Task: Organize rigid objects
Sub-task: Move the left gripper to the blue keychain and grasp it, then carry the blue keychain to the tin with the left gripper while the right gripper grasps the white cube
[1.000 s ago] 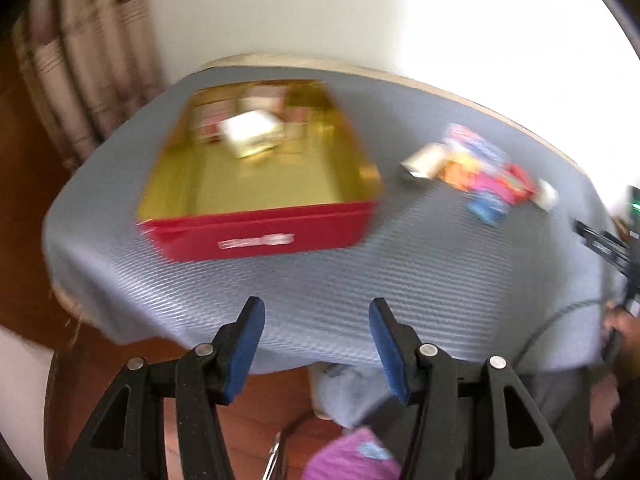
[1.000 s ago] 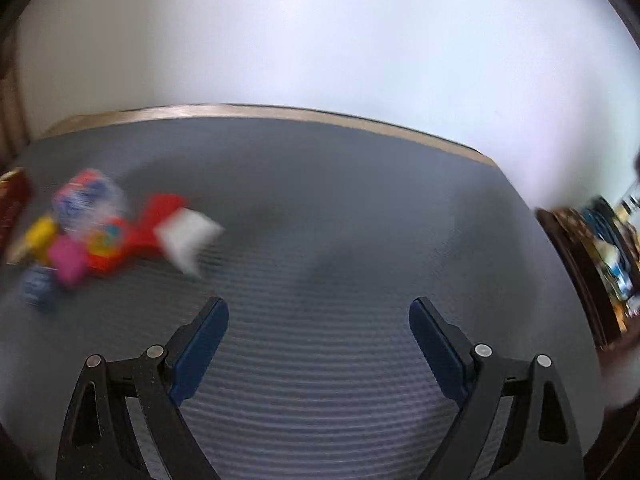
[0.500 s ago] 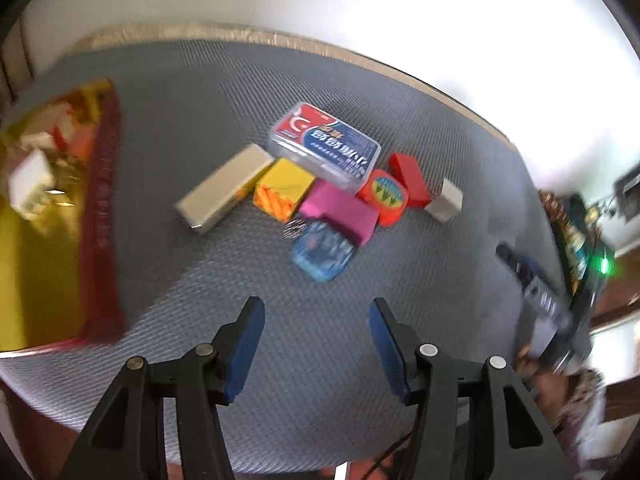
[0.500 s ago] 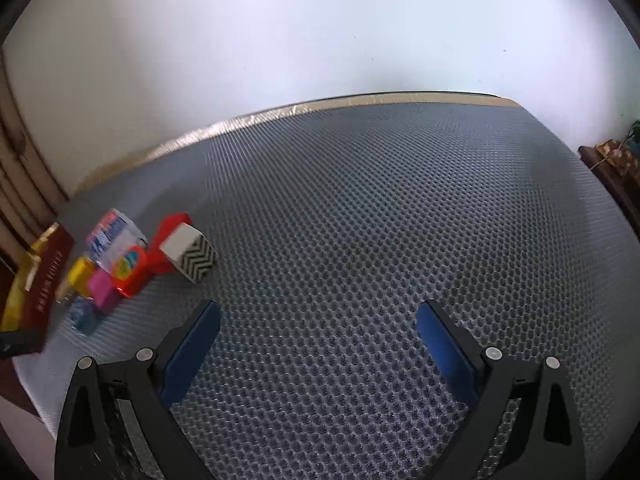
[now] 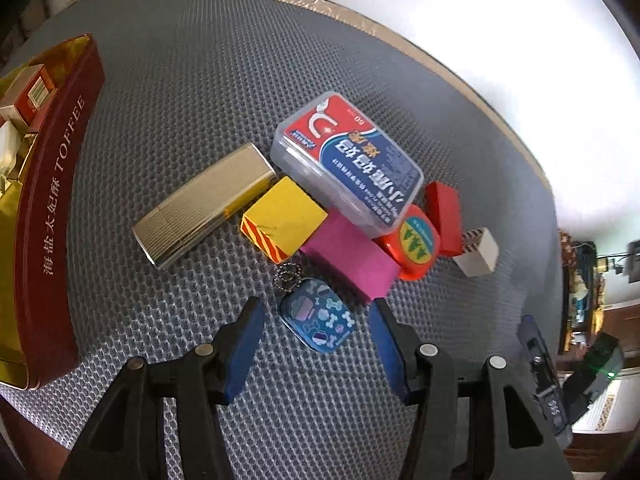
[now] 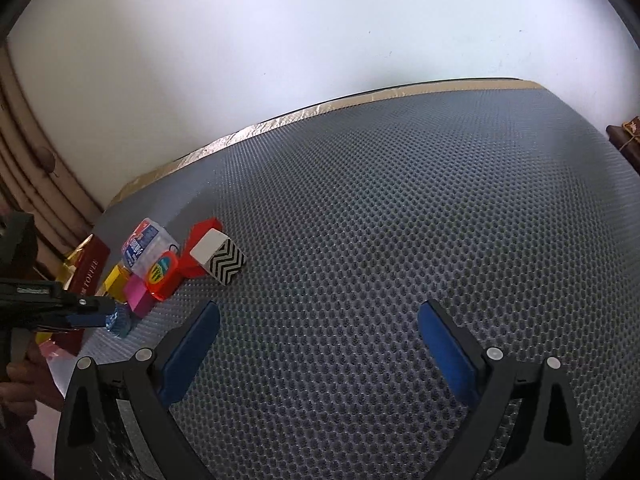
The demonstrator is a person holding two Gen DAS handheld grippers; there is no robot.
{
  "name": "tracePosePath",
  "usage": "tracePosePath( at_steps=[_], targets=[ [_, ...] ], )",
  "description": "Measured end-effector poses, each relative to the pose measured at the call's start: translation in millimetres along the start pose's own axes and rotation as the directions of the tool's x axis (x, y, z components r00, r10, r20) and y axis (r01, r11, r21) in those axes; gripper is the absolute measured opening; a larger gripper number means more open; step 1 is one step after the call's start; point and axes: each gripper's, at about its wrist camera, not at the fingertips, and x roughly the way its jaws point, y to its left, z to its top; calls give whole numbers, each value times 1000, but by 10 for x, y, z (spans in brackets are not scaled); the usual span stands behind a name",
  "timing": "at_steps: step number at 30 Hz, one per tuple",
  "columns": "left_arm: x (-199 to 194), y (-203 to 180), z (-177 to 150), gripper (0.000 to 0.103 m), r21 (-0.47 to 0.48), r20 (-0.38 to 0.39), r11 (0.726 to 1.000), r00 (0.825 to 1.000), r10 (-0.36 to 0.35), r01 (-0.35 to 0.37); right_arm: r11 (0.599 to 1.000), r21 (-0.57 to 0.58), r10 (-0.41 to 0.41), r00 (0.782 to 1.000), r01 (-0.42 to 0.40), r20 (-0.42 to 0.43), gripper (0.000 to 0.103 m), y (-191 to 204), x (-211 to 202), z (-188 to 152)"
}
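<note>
The left gripper (image 5: 316, 344) hangs half-open and empty, straddling the small blue patterned keychain tin (image 5: 317, 323) beside the cluster, probably lined up for pickup toward the red toffee tin (image 5: 52, 216). The right gripper (image 6: 318, 344) waits wide, empty, over bare grey mesh surface (image 6: 400, 220).

We see a tight cluster of small things on the grey mat (image 5: 200, 92): a blue tin (image 5: 317, 321) nearest us, then a pink block (image 5: 352, 256), yellow block (image 5: 284, 216), gold case (image 5: 204, 210) and clear lidded box (image 5: 348, 160) touching at twelve o'clock. A red toffee tin (image 5: 54, 216) walls off nine o'clock. In our right view, mat from twelve to three o'clock lies bare.
</note>
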Motion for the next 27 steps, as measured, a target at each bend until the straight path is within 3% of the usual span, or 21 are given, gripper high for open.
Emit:
tracePosePath(
  at_steps=[6, 8, 15, 21, 27],
  targets=[
    [65, 56, -40, 54, -41, 29, 999, 1000, 11, -10, 999, 26, 26, 1000, -25, -4, 100, 23, -83, -28],
    [36, 103, -81, 42, -57, 50, 998, 998, 23, -20, 999, 35, 30, 999, -29, -13, 100, -4, -67, -24],
    [-60, 213, -244, 42, -45, 97, 999, 995, 9, -5, 999, 17, 46, 998, -45, -34, 101, 56, -32, -10],
    [-140, 272, -505, 42, -41, 100, 999, 995, -25, 30, 970, -162, 164, 981, -180, -107, 101, 436, 135, 145],
    [-281, 342, -621, 42, -44, 113, 997, 992, -58, 63, 909, -369, 159, 980, -193, -122, 101, 786, 356, 317]
  ],
)
